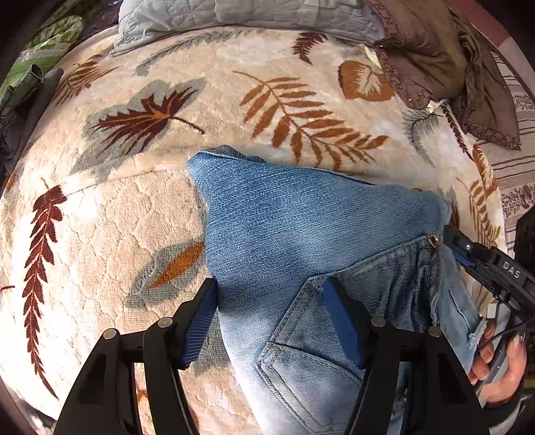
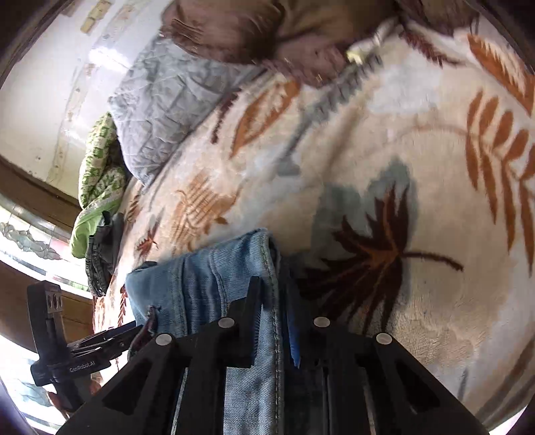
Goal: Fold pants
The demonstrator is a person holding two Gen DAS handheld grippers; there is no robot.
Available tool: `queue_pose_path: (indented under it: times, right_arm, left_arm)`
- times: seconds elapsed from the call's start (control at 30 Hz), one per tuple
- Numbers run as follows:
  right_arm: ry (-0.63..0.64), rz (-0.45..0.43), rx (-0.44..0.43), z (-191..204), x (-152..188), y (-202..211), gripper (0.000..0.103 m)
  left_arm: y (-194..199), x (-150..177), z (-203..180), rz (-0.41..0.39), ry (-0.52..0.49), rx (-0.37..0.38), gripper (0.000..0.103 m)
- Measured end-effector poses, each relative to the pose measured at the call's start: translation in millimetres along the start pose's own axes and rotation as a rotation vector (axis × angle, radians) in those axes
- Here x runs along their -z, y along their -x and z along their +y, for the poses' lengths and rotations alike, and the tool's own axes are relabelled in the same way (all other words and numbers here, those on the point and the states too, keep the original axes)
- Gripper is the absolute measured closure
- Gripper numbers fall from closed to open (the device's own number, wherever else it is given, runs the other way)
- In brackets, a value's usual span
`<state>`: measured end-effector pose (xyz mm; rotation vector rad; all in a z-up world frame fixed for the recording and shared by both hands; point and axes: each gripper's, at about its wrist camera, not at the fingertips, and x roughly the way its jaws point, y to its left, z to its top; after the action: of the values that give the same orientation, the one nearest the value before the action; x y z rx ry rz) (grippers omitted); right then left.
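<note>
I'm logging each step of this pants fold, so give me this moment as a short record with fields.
surface: cream plush blanket with a leaf print
garment: light blue denim jeans, partly folded, back pocket facing up
left gripper: open, jaws wide, fingers straddling the jeans without pressing on them
right gripper: shut on a seamed edge of the jeans
background: grey quilted pillow, brown cloth heap, green patterned fabric
fold status: not finished

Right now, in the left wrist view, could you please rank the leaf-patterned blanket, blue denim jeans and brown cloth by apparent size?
1. Leaf-patterned cream blanket
2. Blue denim jeans, though nearness exaggerates them
3. Crumpled brown cloth
</note>
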<state>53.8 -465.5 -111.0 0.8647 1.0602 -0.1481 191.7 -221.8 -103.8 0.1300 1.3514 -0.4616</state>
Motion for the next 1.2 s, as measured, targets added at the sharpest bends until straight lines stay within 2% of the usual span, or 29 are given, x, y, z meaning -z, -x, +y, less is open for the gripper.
queue_pose_path:
  times: [0.1,0.2,0.27,0.3,0.4,0.43,0.5,0.57,0.63,0.7,0.77,0.87,0.93,1.0,1.03,1.1,1.13,1.17,1.2]
  right_arm:
    - [0.064,-0.005,-0.047,10,5,29,0.072]
    - [0.135,0.020,-0.126,23,23,59,0.063]
    - [0.192,0.039,-0.130,30,41,67,0.043]
    - [0.226,0.056,-0.101,32,50,65,0.041]
    - [0.351,0.096,0.128,33,76,41,0.043]
    - [0.362,0.098,0.136,31,82,36,0.041]
    - [0.307,0.089,0.099,28,78,42,0.040]
    - [0.239,0.075,0.003,22,66,55,0.040]
    - [0.175,0.037,-0.059,14,54,65,0.036]
    - [0.150,0.053,-0.098,6,45,61,0.036]
    - [0.115,0.083,-0.127,0,40,47,0.036]
    - [0.080,0.151,-0.203,-7,41,14,0.035]
    - [0.085,0.132,-0.288,-4,45,13,0.029]
    - [0.101,0.151,-0.408,1,49,14,0.029]
    - [0.126,0.137,-0.398,3,51,15,0.029]
    - [0.200,0.141,-0.265,7,54,6,0.042]
    - [0.183,0.136,-0.244,7,54,6,0.057]
    - [0.158,0.128,-0.246,8,54,10,0.062]
    - [0.185,0.120,-0.230,17,55,15,0.066]
  left_arm:
    - [16,5,5,-0.018,-0.001,0.048,0.044]
    - [37,20,18,-0.033,0.029,0.136,0.045]
    - [43,35,20,-0.042,0.038,0.179,0.044]
    - [42,44,17,-0.042,0.032,0.189,0.044]
    - [24,67,4,-0.046,-0.021,0.138,0.042]
    - [23,71,3,-0.065,-0.028,0.123,0.041]
    - [28,69,9,-0.067,-0.006,0.154,0.042]
    - [35,63,22,-0.056,0.034,0.205,0.042]
    - [43,57,38,-0.087,0.079,0.199,0.042]
    - [44,55,51,-0.084,0.123,0.210,0.042]
    - [33,55,60,-0.047,0.172,0.280,0.042]
    - [-1,59,63,0.056,0.228,0.439,0.039]
    - [0,62,62,0.010,0.236,0.467,0.029]
    - [2,60,55,-0.001,0.205,0.471,0.025]
    - [2,60,52,-0.007,0.197,0.458,0.025]
    - [2,60,50,-0.015,0.190,0.455,0.027]
    - [3,60,51,-0.018,0.200,0.461,0.037]
    - [7,61,50,-0.025,0.198,0.464,0.045]
    - [13,63,48,-0.036,0.186,0.472,0.063]
